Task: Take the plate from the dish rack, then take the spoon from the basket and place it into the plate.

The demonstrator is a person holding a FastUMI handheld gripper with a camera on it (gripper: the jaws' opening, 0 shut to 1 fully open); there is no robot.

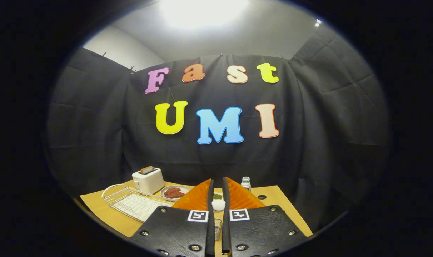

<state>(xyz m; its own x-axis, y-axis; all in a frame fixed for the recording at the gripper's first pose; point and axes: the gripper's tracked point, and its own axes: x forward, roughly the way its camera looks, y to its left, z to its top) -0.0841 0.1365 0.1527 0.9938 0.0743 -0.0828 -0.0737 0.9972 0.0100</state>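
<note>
My gripper (217,182) hovers above the near edge of the wooden table (273,203). Its fingers (198,200) stand almost together with only a narrow slit between them, and nothing is held. A white wire dish rack (136,203) lies to the left of the fingers, with something flat and white in it; I cannot make out a plate's shape there. Through the slit I see a small wire basket (218,226) just below the fingers. Beyond it sits a rounded white piece (218,205), perhaps the spoon's end.
A white toaster (148,180) stands at the back left. Next to it is a plate of sausages (174,192). A small white bottle (245,182) stands at the back, right of the fingers, near a dark round spot (262,197) on the table. Something green (217,196) shows through the slit.
</note>
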